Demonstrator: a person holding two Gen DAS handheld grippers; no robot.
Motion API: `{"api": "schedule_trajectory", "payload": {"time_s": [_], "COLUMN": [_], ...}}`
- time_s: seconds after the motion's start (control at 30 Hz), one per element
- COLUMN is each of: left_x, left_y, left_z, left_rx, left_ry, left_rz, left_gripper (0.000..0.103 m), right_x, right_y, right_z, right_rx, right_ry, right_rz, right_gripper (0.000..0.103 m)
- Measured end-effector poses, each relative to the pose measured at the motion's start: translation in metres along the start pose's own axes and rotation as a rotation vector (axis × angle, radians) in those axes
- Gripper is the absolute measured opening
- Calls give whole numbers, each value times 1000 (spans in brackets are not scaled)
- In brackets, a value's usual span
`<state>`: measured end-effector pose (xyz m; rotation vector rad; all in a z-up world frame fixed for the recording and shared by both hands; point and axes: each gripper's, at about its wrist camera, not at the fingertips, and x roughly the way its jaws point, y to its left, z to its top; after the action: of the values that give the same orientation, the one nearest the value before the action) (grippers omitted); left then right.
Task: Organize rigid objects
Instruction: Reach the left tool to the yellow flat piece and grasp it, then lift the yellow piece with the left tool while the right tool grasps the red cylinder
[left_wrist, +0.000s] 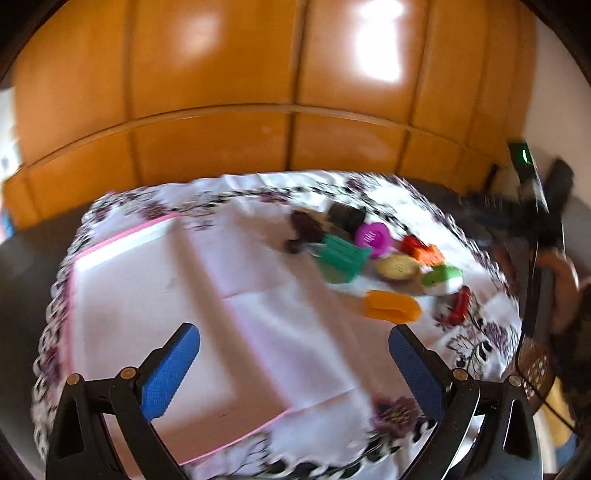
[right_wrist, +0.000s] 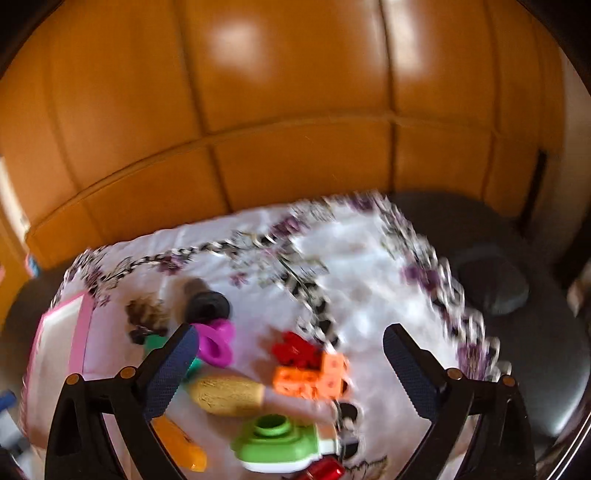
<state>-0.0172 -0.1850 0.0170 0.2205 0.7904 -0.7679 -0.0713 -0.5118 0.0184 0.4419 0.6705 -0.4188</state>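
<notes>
Wooden cabinets (left_wrist: 221, 92), floral tablecloth (left_wrist: 280, 325), pink tray (left_wrist: 122, 236), scattered toys (right_wrist: 310, 376)

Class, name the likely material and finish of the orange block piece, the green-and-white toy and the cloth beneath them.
Orange block piece: probably moulded plastic, matte, with sharp cube edges. Green-and-white toy: likely glossy plastic, smooth rounded form. Cloth: woven fabric, white with purple floral print and fold creases; blur limits certainty.

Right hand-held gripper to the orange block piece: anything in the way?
Nothing visible. The right hand-held gripper is open, and the orange block piece lies between its fingers' line of sight, with the red piece just behind it.
</notes>
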Motion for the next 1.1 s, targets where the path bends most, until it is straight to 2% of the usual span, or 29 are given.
{"api": "schedule_trajectory", "payload": {"time_s": [0.07,0.17,0.43,0.63,0.67,0.73,0.77,0.8,0.9,1.1], "left_x": [16,41,103,138,142,153,154,150,140,114], "left_y": [-13,-40,-86,-99,-99,-97,-97,-98,-91,-77], "left_z": [7,19,21,21,21,19,17,16,11,-10], "left_rx": [13,59,125,148,146,133,132,145,120,92], "left_ry": [31,63,218,247,254,279,277,245,227,196], "left_rz": [-42,-75,-114,-69,-65,-83,-75,-61,-118,-97], "left_gripper": [103,103,103,102,100,84,71,66,66,66], "right_x": [-2,3,-1,0,1,2,3,3,7,15], "right_y": [-4,-5,-11,-21,-21,-21,-20,-20,-21,-24], "right_z": [1,1,2,4,4,4,4,4,3,0], "right_rx": [19,25,52,98,97,92,90,89,93,103], "right_ry": [-16,6,-7,-7,-5,2,5,8,26,78], "right_rz": [10,28,29,37,38,40,38,37,33,16], "right_gripper": [102,102,102,102,102,102,102,102,102,102]}}
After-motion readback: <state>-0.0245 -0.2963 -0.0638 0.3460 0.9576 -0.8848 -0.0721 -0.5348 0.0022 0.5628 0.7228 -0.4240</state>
